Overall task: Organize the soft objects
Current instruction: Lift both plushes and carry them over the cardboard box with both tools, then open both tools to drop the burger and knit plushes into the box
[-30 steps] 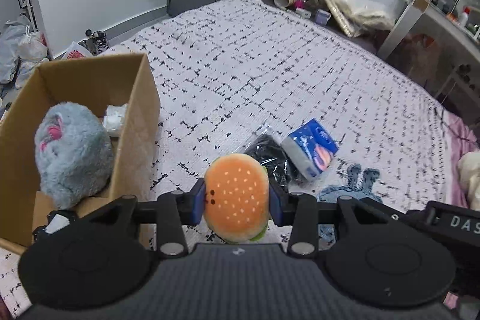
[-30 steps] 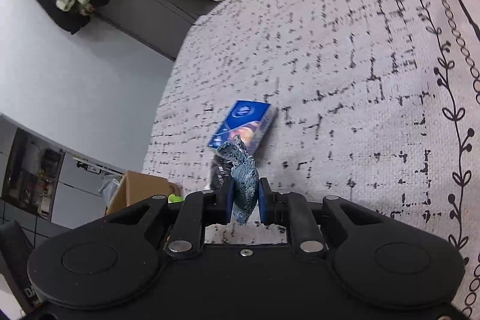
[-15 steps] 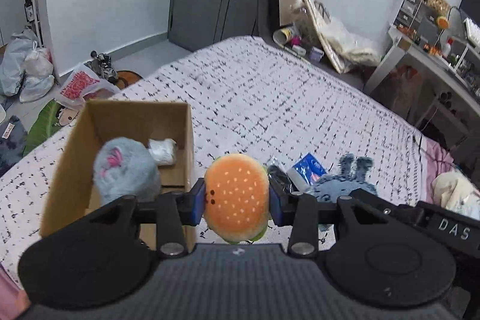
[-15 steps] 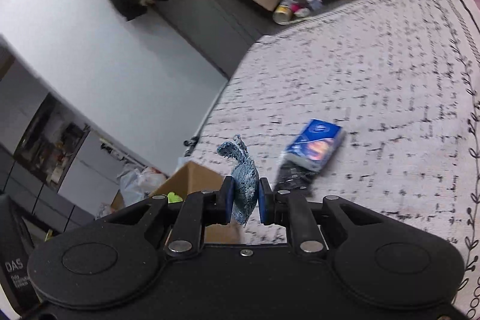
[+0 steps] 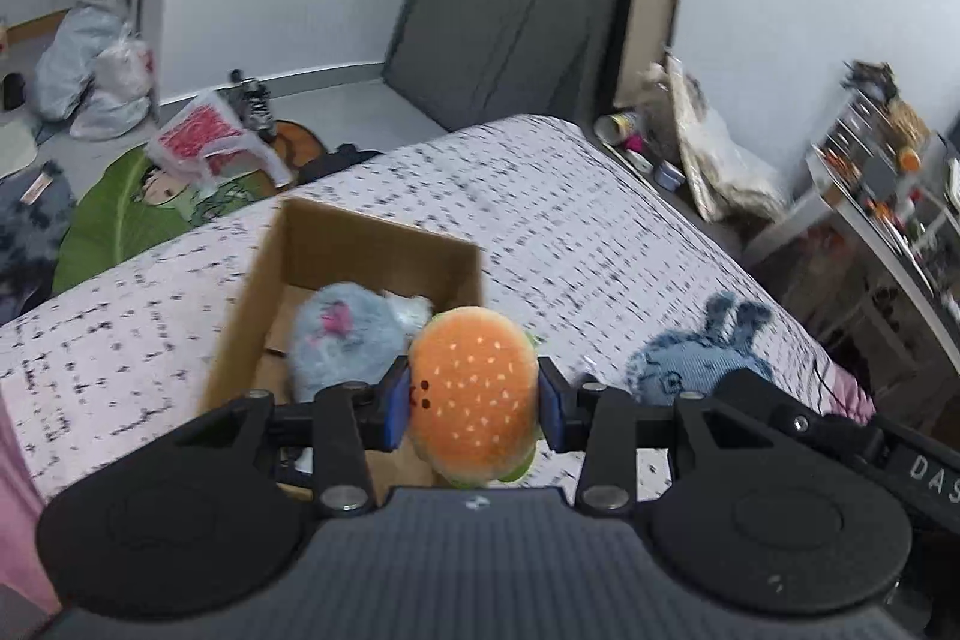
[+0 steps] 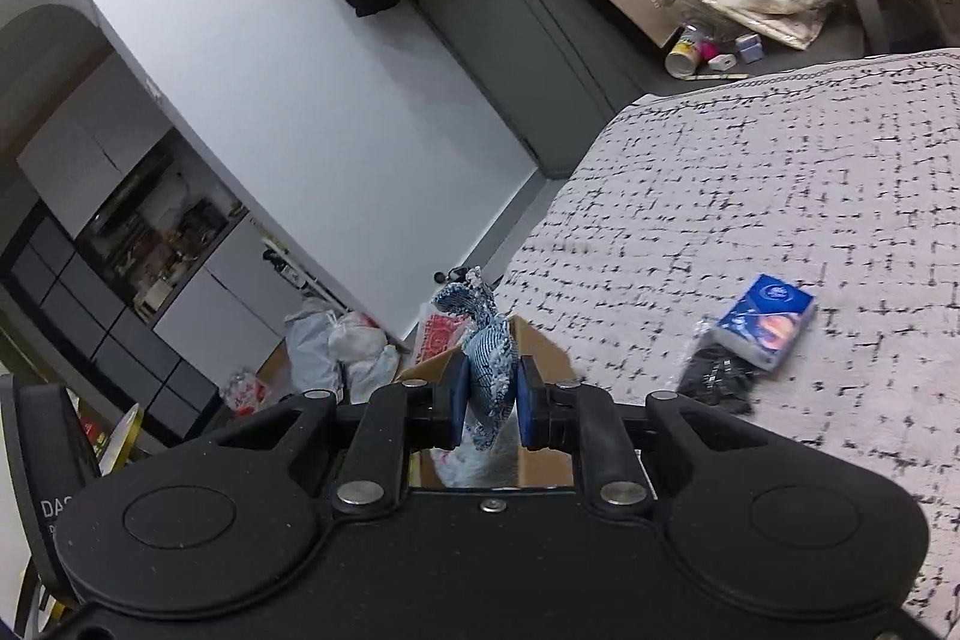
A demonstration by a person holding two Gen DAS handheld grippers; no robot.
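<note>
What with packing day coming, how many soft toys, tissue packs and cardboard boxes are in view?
Soft toys: 3 (burger, grey fluffy one, blue bunny)
Tissue packs: 1
Cardboard boxes: 1
Total: 5

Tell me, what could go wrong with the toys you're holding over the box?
The round orange burger plush bulges past the left gripper fingers, so it could squirt out and miss the brown cardboard box. The right gripper pinches only one ear of the blue knitted bunny, which might slip free.

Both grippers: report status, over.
Left gripper shut on burger plush, near cardboard box. Right gripper shut on blue knit toy. Nothing blocking box.
</note>
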